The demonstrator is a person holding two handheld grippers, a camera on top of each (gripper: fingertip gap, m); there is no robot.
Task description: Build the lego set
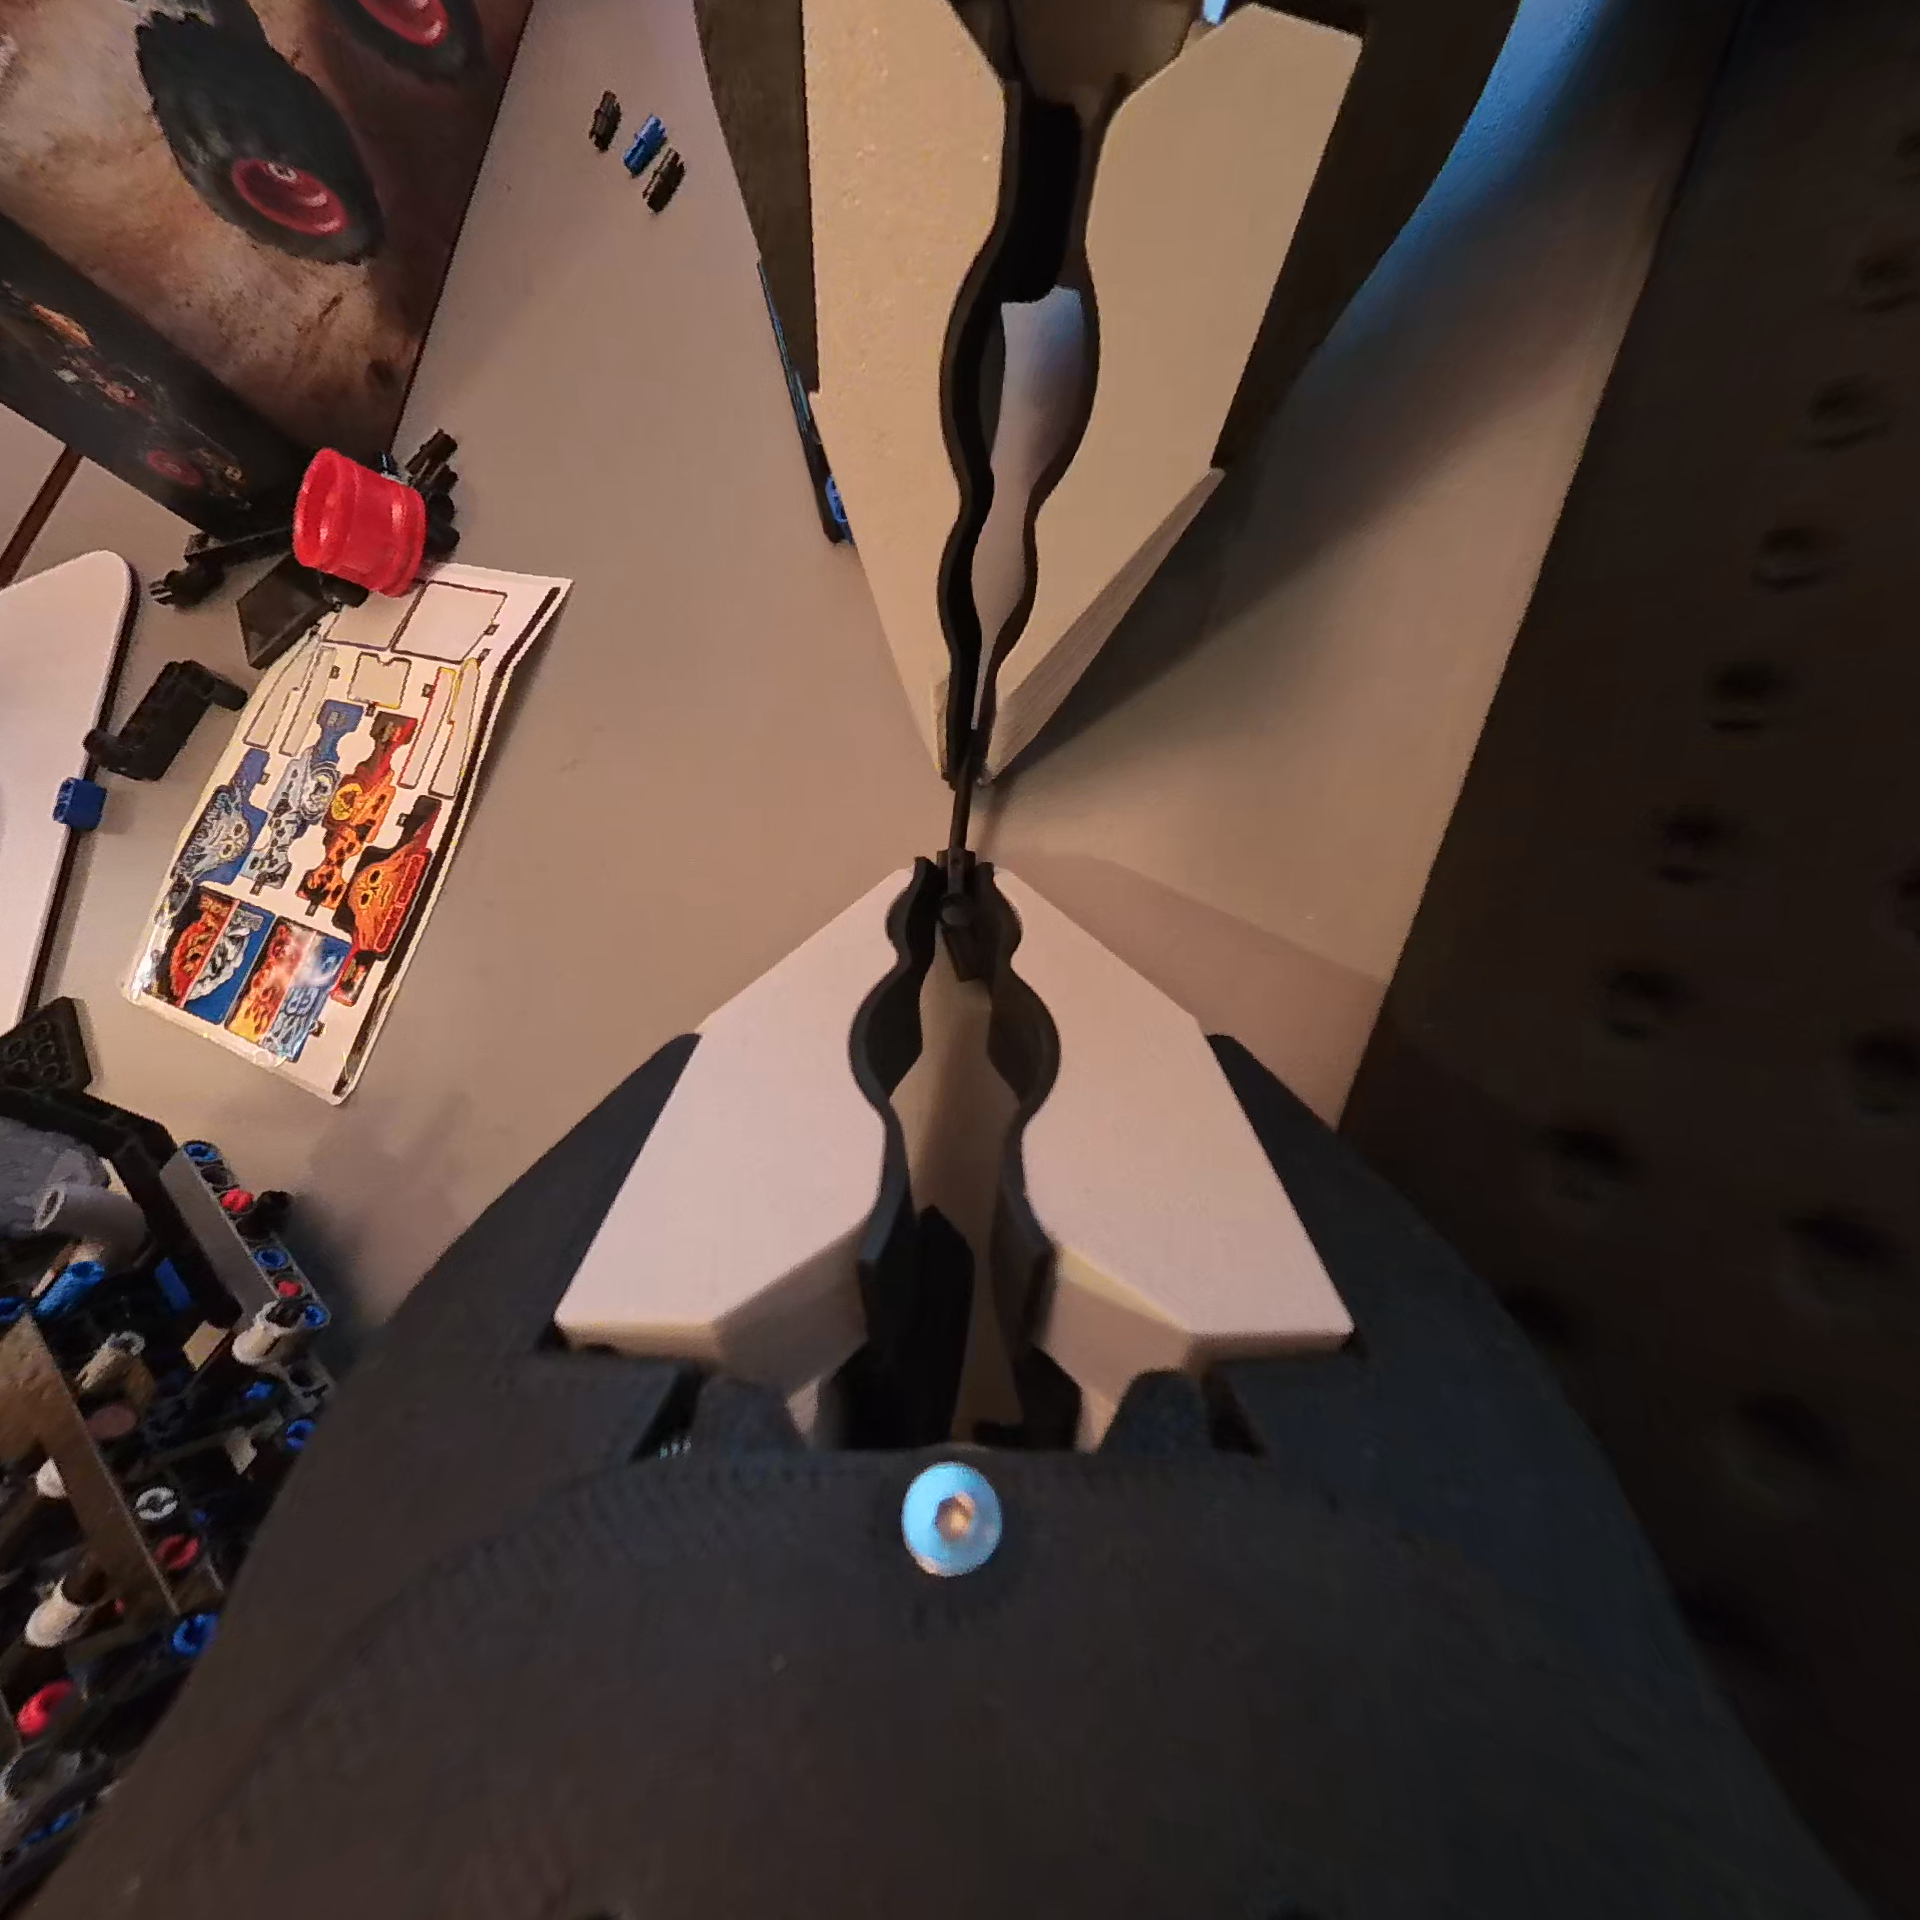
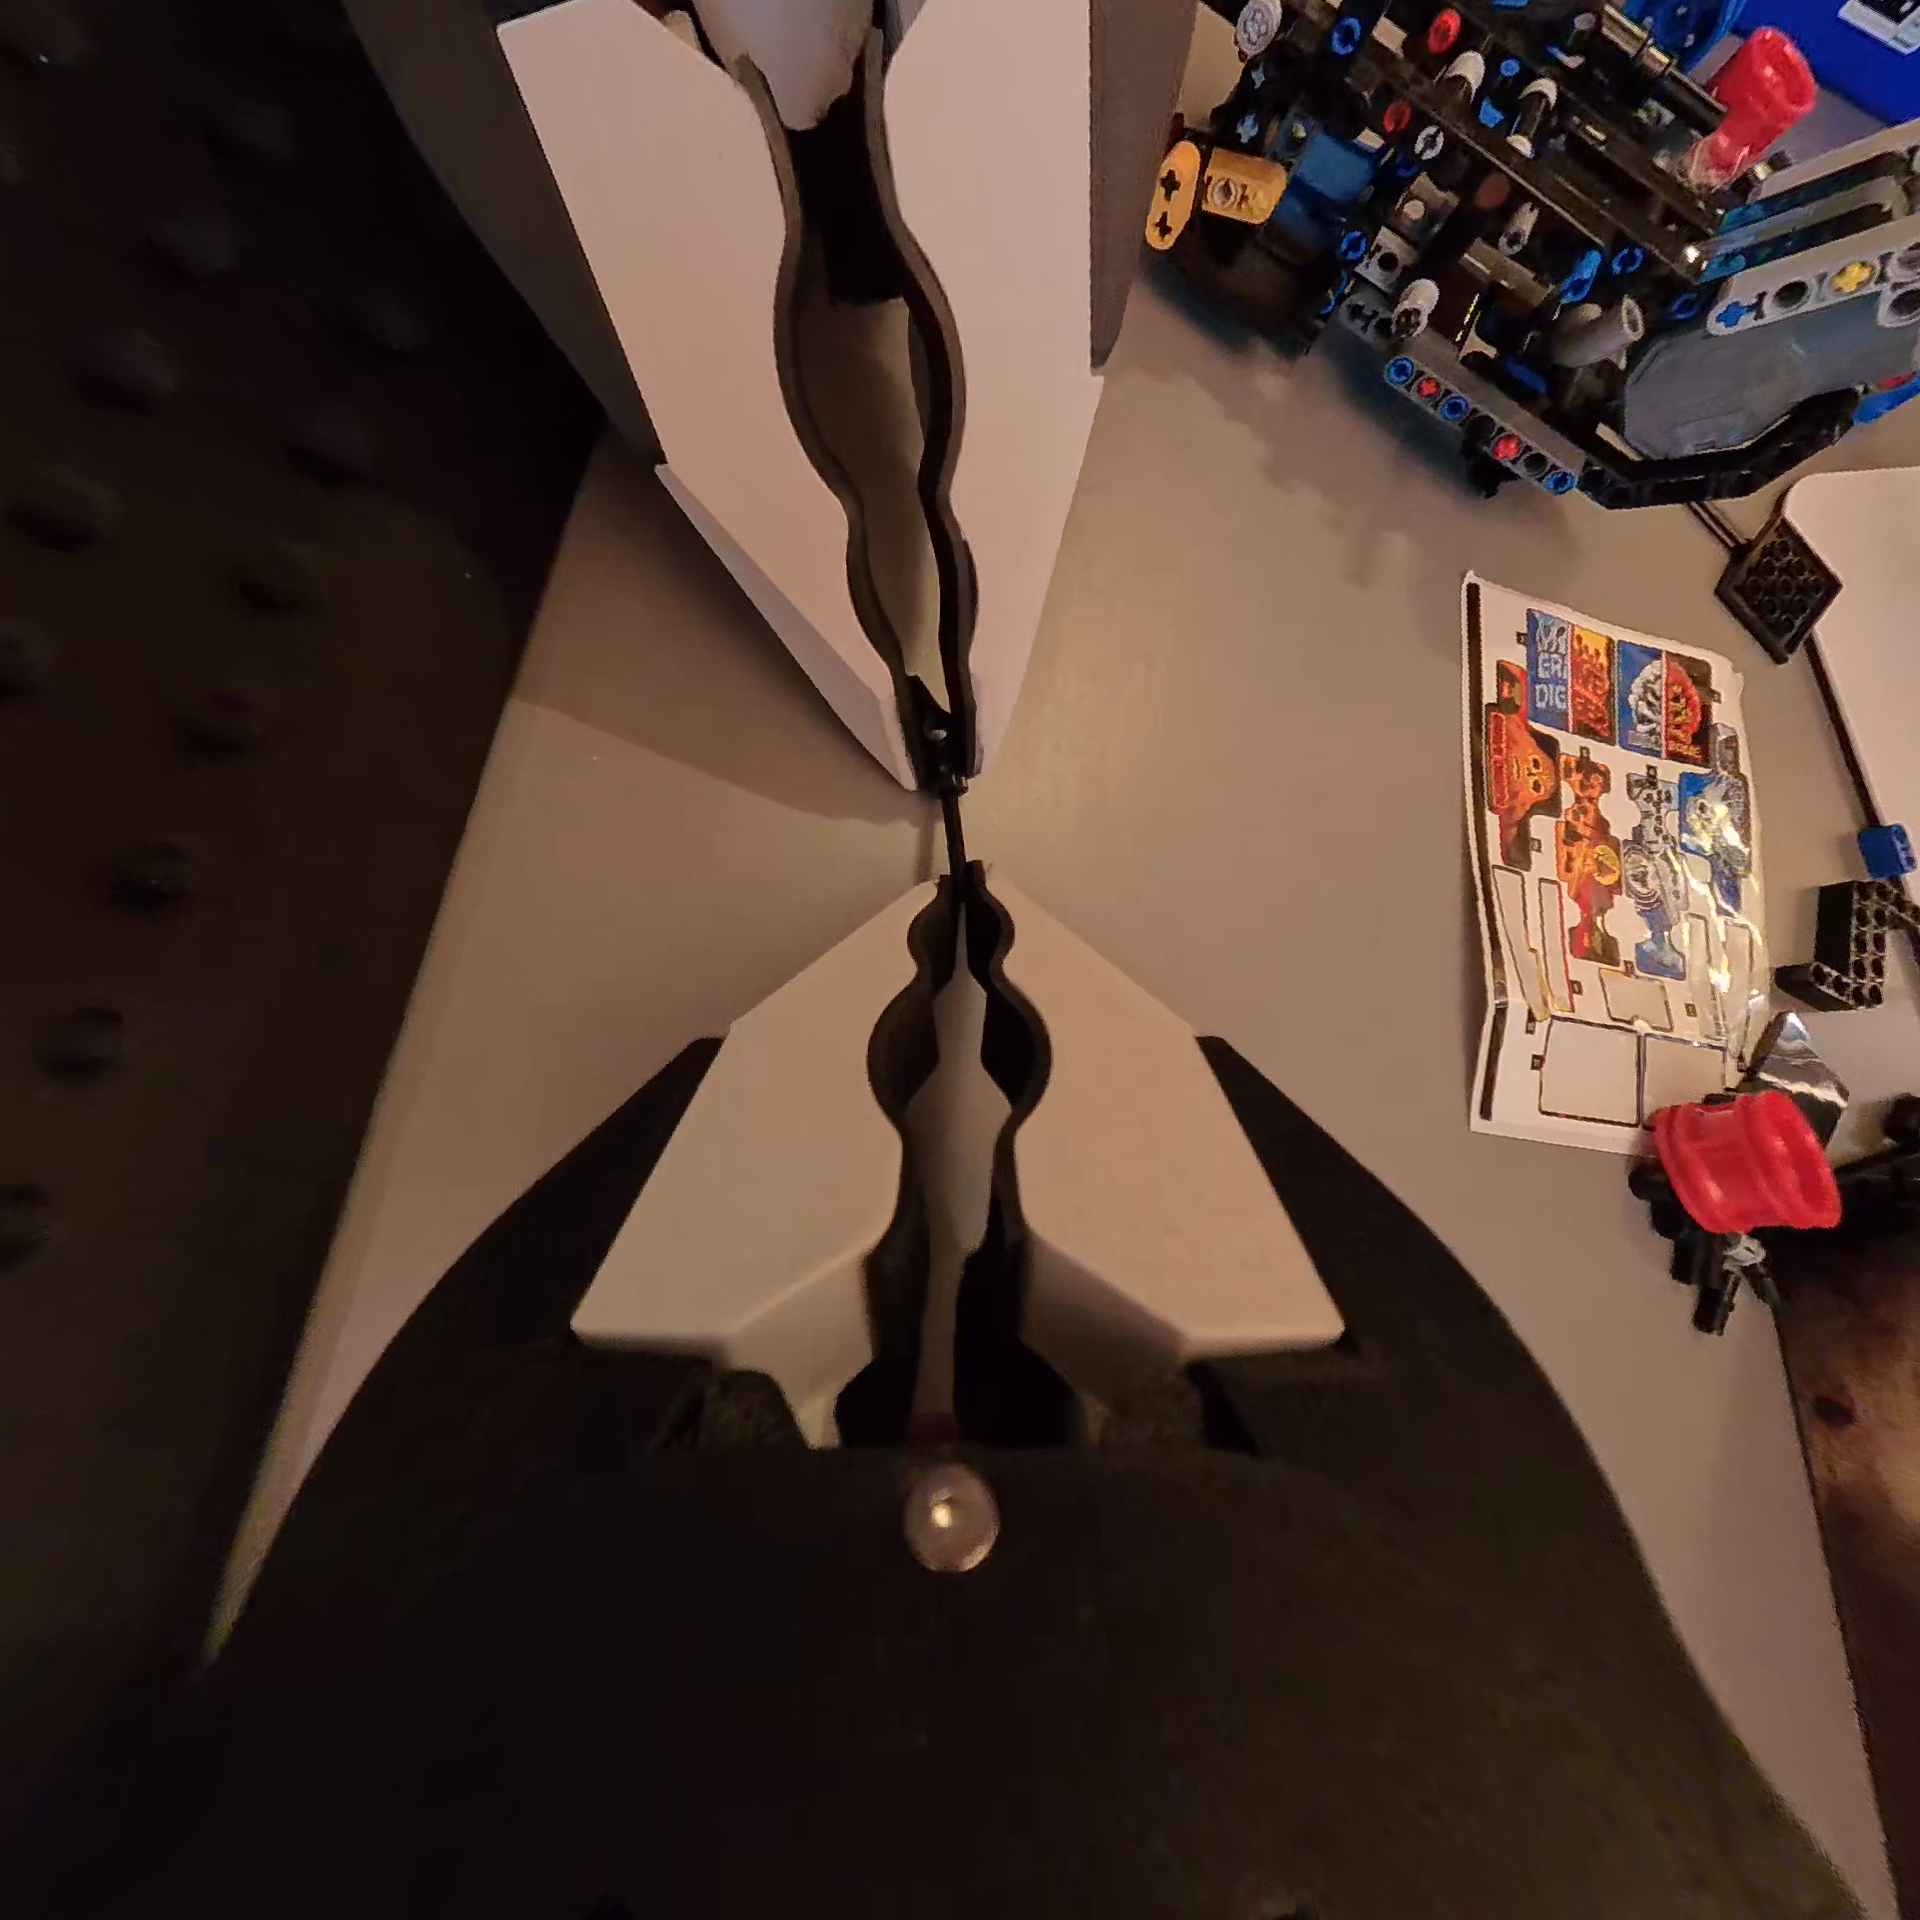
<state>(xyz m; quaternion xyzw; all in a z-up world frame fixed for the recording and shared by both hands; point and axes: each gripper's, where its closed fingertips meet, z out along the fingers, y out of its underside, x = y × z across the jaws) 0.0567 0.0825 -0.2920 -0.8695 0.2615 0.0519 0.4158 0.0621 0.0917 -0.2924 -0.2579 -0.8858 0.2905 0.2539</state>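
My two grippers face each other tip to tip above the grey table [image 1: 665, 540]. My left gripper [image 1: 951, 883] is shut on a small black connector [image 1: 958, 930], which also shows in the right wrist view [image 2: 937, 732]. My right gripper [image 2: 961, 885] is shut on a thin black axle [image 2: 956, 831]. The axle [image 1: 966, 821] bridges the small gap between the tips and its end meets the connector. In the left wrist view the right gripper [image 1: 968, 769] comes in from the top. In the right wrist view the left gripper [image 2: 940, 774] comes in from the top.
A partly built Technic model [image 1: 125, 1403] [image 2: 1558, 239] stands to one side. A sticker sheet [image 1: 332, 810] [image 2: 1600, 852], a red wheel hub [image 1: 358, 520] [image 2: 1745, 1164] with black parts, loose pins [image 1: 639, 145] and the set's box [image 1: 239, 208] lie on the table. A dark dimpled surface [image 1: 1714, 935] borders the table's edge.
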